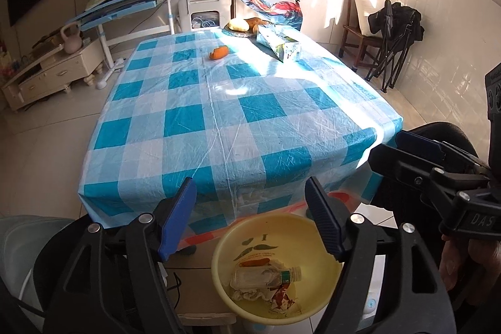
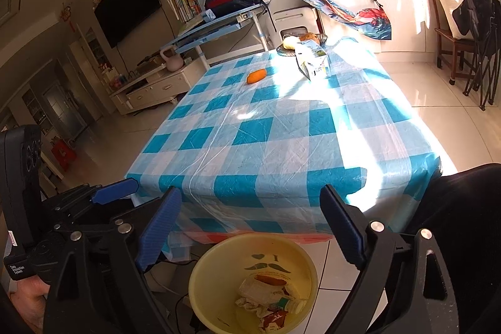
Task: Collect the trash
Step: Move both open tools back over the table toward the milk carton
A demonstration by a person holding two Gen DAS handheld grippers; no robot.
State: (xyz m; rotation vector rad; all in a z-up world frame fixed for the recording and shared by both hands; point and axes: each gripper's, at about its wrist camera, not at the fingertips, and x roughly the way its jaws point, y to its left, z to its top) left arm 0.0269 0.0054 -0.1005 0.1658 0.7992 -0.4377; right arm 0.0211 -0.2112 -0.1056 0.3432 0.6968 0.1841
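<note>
Both grippers, left (image 1: 250, 218) and right (image 2: 250, 227), are held released above the trash-filled basin (image 1: 225, 280).

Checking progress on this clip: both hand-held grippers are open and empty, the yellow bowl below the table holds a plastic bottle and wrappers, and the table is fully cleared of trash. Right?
Not quite. The table is not cleared: an orange peel and a torn carton still lie at its far end, clearest in the right wrist view. The rest holds: left hand-held gripper and right hand-held gripper are open and empty, and the yellow bowl holds the plastic bottle and wrappers.
</note>
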